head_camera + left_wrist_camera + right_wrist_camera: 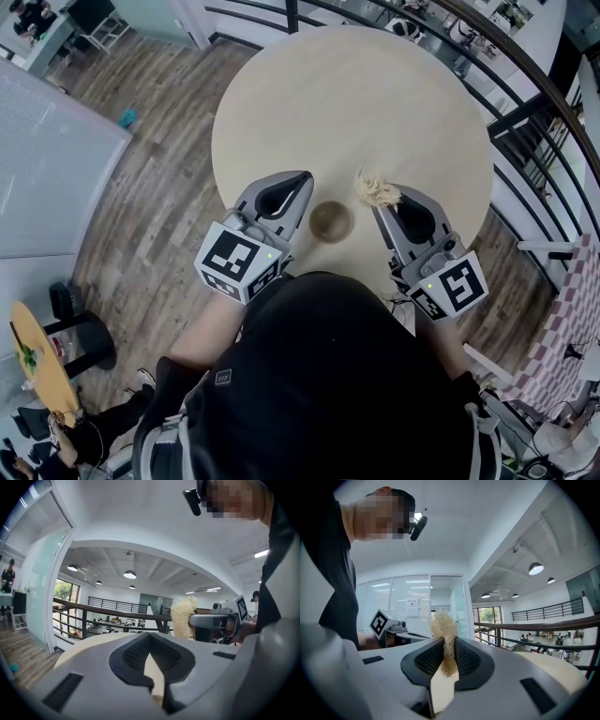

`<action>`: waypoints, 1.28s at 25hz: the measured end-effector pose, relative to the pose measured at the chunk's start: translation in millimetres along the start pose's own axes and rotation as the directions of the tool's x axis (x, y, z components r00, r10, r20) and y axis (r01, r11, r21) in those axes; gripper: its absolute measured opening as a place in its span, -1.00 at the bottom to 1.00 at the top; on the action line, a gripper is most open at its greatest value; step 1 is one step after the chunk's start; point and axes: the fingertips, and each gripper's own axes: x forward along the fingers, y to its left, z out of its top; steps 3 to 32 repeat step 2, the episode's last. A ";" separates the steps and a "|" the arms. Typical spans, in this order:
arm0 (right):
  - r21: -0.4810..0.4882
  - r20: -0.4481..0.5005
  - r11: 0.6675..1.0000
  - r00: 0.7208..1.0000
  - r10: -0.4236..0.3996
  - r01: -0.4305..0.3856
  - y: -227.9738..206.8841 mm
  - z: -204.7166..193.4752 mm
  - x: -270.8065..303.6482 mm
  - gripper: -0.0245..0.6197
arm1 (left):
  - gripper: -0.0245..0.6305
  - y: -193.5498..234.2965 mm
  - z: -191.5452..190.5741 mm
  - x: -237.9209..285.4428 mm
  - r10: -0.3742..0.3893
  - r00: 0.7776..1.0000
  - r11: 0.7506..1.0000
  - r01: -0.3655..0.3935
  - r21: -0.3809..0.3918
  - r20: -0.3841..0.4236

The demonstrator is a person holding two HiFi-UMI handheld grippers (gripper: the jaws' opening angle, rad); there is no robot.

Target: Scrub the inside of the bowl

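Note:
A small brown bowl (330, 221) stands on the round beige table (356, 103), near its front edge and between my two grippers. Just left of the bowl, the left gripper (303, 178) has its jaws together with nothing between them; the same shows in the left gripper view (150, 635). My right gripper (382, 201) sits just right of the bowl, shut on a pale fibrous scrubber (377, 190) that sticks out past its fingertips (446, 641). From the left gripper view the scrubber (182, 617) is at the right. Neither gripper view shows the bowl.
A dark metal railing (525, 103) curves round the far and right sides of the table. Wooden floor (159, 187) lies to the left, with a glass partition (47, 159) and a small yellow-topped table (37, 361) at lower left. My black-shirted torso (328, 384) fills the bottom.

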 end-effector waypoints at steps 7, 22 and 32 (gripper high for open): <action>0.001 -0.001 1.000 1.000 0.001 -0.001 -0.3 -0.1 -0.8 -0.70 | -0.90 -1.3 1.2 0.4 -0.001 1.000 1.000 0.001 0.001 0.002; 0.001 -0.001 1.000 1.000 0.001 -0.001 -0.3 -0.1 -0.8 -0.70 | -0.90 -1.3 1.2 0.4 -0.001 1.000 1.000 0.001 0.001 0.002; 0.001 -0.001 1.000 1.000 0.001 -0.001 -0.3 -0.1 -0.8 -0.70 | -0.90 -1.3 1.2 0.4 -0.001 1.000 1.000 0.001 0.001 0.002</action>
